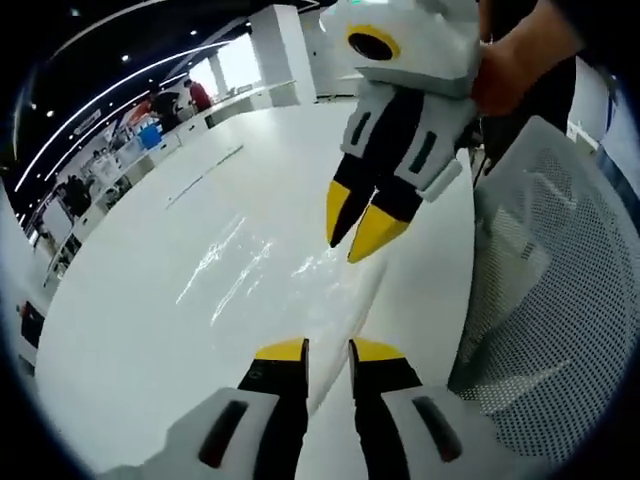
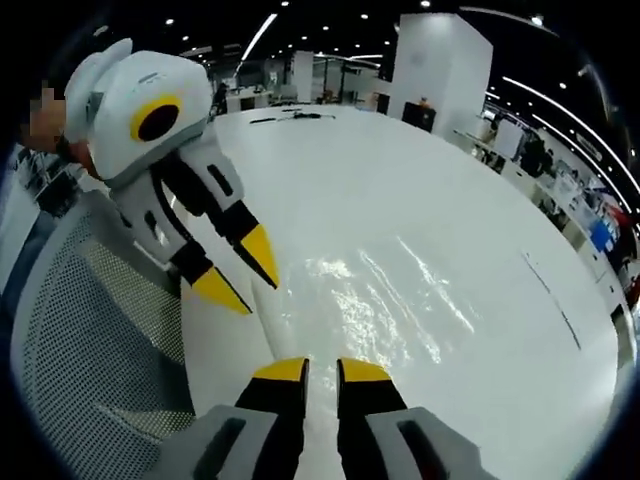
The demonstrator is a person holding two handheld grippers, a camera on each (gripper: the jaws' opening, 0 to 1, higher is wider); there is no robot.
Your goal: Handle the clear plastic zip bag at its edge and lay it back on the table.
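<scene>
Glossy clear plastic bag (image 2: 390, 300), mesh chair (image 1: 560, 300)

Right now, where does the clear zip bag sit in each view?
Left gripper view: bag lies flat at centre, above the left gripper, below the right gripper.
Right gripper view: centre, just above that gripper.
Shared landmark: mesh chair, right here, left there.

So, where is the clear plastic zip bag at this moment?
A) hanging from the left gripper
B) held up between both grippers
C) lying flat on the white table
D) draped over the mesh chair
C: the clear plastic zip bag lies flat and shiny on the white table, ahead of both grippers' jaws.
</scene>
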